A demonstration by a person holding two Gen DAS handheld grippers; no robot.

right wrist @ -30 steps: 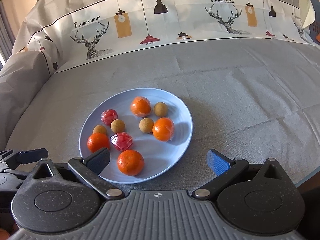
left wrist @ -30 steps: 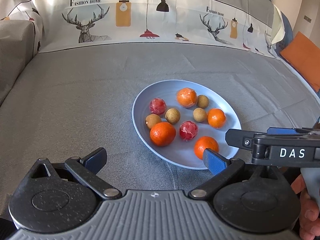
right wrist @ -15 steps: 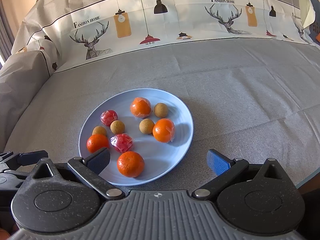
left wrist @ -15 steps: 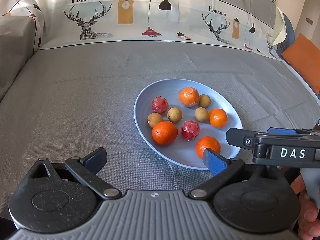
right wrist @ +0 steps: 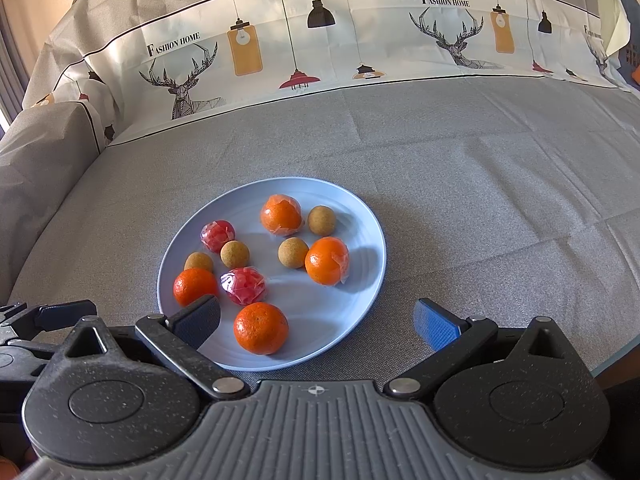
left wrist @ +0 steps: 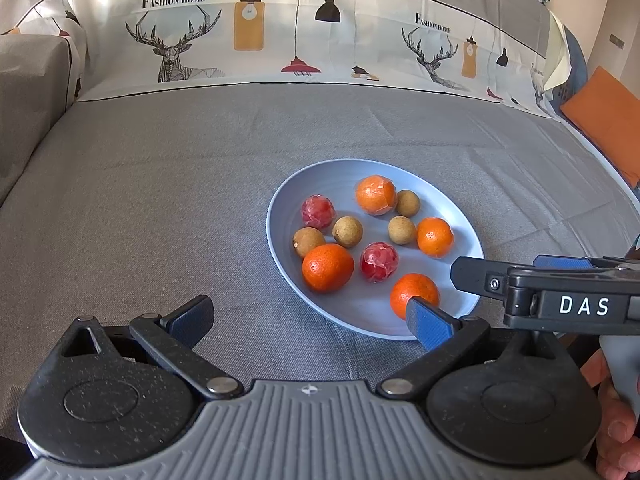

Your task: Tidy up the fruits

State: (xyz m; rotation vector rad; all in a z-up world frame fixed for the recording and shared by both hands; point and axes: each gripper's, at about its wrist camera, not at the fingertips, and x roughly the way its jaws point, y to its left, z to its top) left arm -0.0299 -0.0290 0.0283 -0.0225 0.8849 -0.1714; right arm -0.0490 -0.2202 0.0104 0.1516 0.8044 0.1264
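A pale blue plate lies on the grey cloth and carries several fruits: oranges, some in clear wrap, red wrapped fruits and small brown round fruits. My left gripper is open just before the plate's near-left rim, holding nothing. My right gripper is open at the plate's near edge, its left finger over the rim, the nearest orange between the fingers' line but untouched. Its side shows in the left wrist view as a black body marked DAS.
The cloth-covered surface spreads wide to the left and behind the plate. A printed fabric band with deer and lamps rises at the back. An orange cushion lies far right. A hand grips the right tool.
Both views have shifted slightly; the plate sits a little lower and nearer in the right wrist view. Both grippers stay open and the fruits have not moved.
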